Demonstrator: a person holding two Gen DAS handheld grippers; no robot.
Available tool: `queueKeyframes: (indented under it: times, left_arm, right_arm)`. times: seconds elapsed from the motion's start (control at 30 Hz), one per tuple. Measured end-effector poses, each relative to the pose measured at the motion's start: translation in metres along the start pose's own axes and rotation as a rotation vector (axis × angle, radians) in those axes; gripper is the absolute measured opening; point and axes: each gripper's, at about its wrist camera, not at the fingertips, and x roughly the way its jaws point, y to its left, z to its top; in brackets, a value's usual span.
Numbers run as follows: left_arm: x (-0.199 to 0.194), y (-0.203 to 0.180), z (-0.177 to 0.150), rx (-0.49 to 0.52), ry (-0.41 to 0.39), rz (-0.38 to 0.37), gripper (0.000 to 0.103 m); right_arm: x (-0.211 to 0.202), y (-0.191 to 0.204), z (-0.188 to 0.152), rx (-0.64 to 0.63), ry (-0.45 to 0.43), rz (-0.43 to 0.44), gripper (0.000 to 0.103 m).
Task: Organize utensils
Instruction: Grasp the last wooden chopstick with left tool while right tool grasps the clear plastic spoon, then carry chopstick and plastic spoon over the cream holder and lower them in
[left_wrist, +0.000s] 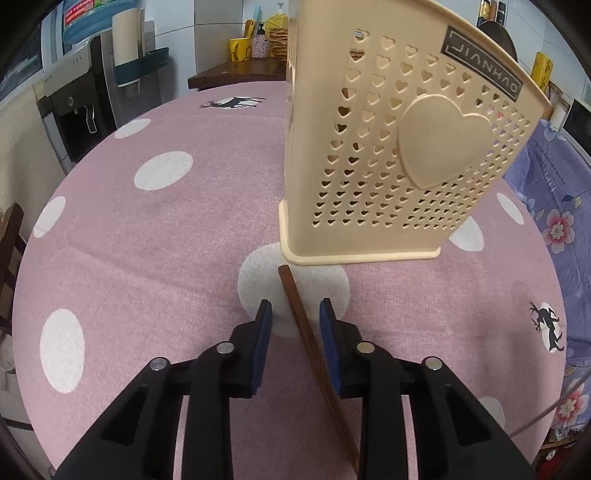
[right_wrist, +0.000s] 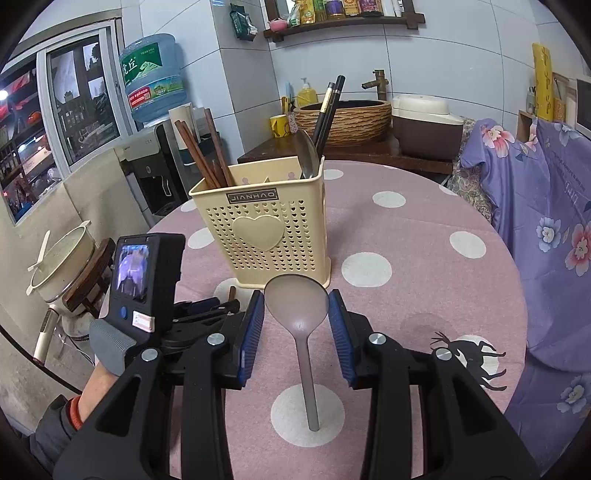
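Landmark: cream perforated utensil holder (right_wrist: 264, 227), upright on pink dotted surface (right_wrist: 424, 266).

Holder contents: brown chopsticks (right_wrist: 199, 155) at its left side, steel spoon (right_wrist: 306, 153) and dark chopsticks (right_wrist: 328, 107) at its right side.

Loose items, both lying flat on surface:
- Brown chopstick (left_wrist: 314, 347), just in front of holder's left corner; far tip near the base, not clearly touching. Runs back toward camera.
- Grey translucent spoon (right_wrist: 301, 325), directly in front of holder, bowl toward it, just short of the base, handle pointing away.

Grippers:
- Left gripper (left_wrist: 295, 314): released, jaws spread either side of chopstick, neither pad touching it.
- Right gripper (right_wrist: 296, 306): released, jaws flanking spoon bowl, nothing held.

Handling, est.:
- Chopstick looks like wood: light, stiff, thin, low on cloth. Liable to roll or pivot if pinched off-centre. Rec. hold near mid-length, pads square across the shaft.
- Spoon appears plastic: light, fairly stiff, smooth, prob. slippery. Bowl is wide and curved, poor seat for flat pads. Rec. hold on neck or upper handle, narrower and straighter.
- Neither looks fragile.
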Motion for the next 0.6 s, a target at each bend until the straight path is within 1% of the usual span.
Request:
queueKeyframes:
  times: [0.17,0.37,0.6]
  left_arm:
    - [0.003,-0.007,0.001,0.033,-0.005,0.053,0.012]
    - [0.002,-0.013,-0.004,0.052,-0.023,0.082,0.009]
    - [-0.002,-0.021,-0.008,0.035,-0.03,0.075,0.008]
  right_arm:
    - [0.001,-0.001,-0.002,0.006,-0.001,-0.002,0.037]
    - [0.005,-0.004,-0.002,0.022,0.003,-0.003,0.037]
    - [0.007,-0.006,-0.002,0.033,0.005,-0.006,0.037]
